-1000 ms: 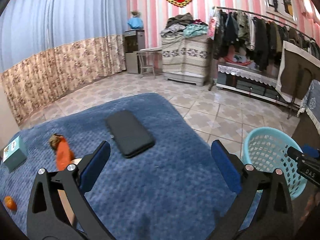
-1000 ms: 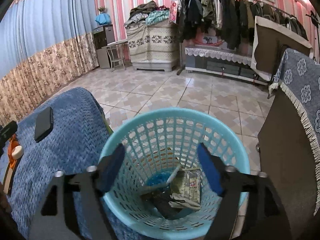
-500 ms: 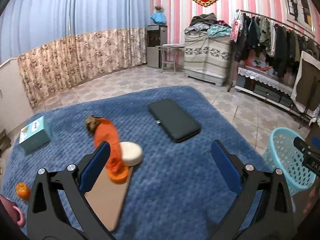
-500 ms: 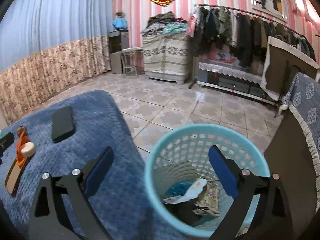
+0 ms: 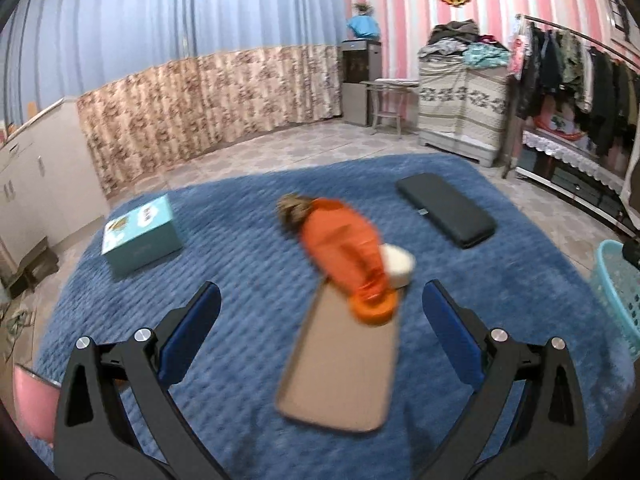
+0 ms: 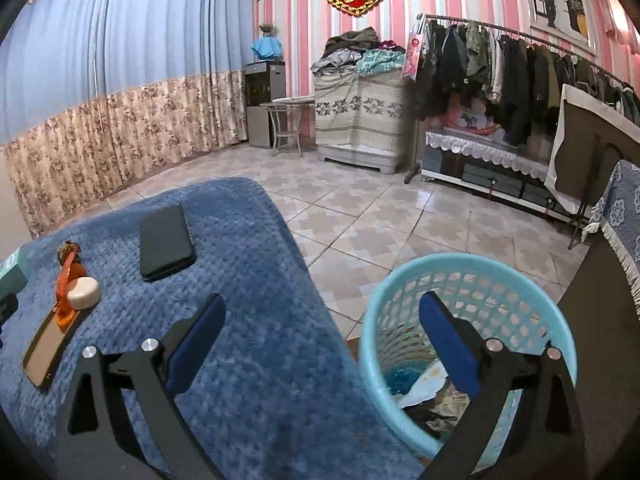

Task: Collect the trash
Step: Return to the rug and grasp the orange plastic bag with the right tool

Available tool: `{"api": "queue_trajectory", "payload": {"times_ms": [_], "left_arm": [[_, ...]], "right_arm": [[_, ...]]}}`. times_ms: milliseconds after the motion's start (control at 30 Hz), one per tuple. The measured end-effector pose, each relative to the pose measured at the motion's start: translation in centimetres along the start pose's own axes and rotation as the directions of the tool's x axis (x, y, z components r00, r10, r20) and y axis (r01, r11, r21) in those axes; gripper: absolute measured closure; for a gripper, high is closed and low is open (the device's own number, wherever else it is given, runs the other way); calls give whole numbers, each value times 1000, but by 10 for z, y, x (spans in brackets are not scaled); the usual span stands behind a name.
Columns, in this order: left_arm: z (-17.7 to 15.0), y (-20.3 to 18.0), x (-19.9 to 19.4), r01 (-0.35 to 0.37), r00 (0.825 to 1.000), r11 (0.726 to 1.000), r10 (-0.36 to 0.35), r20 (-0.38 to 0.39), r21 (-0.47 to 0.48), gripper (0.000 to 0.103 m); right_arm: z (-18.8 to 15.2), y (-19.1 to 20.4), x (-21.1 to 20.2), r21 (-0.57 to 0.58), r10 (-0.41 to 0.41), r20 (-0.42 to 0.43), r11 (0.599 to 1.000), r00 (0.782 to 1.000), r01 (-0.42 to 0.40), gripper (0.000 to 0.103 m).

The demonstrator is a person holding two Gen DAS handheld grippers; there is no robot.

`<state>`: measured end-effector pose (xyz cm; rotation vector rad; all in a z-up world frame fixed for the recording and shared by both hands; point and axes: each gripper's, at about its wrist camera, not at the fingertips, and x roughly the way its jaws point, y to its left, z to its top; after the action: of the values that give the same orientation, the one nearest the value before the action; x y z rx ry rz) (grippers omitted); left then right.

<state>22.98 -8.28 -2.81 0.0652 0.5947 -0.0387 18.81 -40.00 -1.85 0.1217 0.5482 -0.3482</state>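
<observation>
While both tools are held with jaws apart and empty, an orange wrapper [image 5: 344, 252] is seen at the centre of the left wrist frame, lying on a tan board [image 5: 344, 364] on the blue-covered desk [image 5: 248, 248]. The left tool [image 5: 320, 316] is pictured just short of it. At lower right of the right wrist frame, the right tool [image 6: 322, 328] is shown beside a teal basket [image 6: 468, 276] containing trash.
</observation>
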Motion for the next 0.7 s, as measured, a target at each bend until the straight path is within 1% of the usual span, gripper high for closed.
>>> {"api": "queue_trajectory", "payload": {"times_ms": [100,167,200,333,400,433,500,533,633,700], "left_arm": [[-12,22,7,-30,999,999,29,-28,-18,6],[-19,33,12,-47,998,999,45,-50,-24,6],[-22,38,13,-55,997,998,53,-58,-24,6],[-29,56,20,-87,994,996,84,-69,-33,6],[-30,65,23,-97,993,994,93,-78,-50,6],[-31,70,25,-99,992,993,94,-83,-62,6],[-32,76,29,-102,992,992,95,-88,-78,6],[-33,77,30,-106,991,991,99,-90,-80,6],[-35,81,32,-125,990,989,119,-82,-74,6],[-36,84,33,-133,989,988,127,-72,-80,6]], "right_arm": [[0,11,2,-18,13,-2,1000,1000,-13,8],[0,32,4,-60,31,1,998,1000,-31,8],[0,32,4,-60,31,1,998,1000,-31,8],[-5,67,6,-112,104,-14,988,995,-105,8],[-7,81,7,-136,124,-18,983,992,-125,8],[-7,81,7,-136,124,-18,983,992,-125,8],[-11,102,8,-154,166,-30,974,986,-168,8],[-11,102,8,-154,166,-30,974,986,-168,8],[-15,123,10,-163,217,-42,962,975,-221,8],[-21,142,8,-207,248,-38,946,968,-250,8]]}}
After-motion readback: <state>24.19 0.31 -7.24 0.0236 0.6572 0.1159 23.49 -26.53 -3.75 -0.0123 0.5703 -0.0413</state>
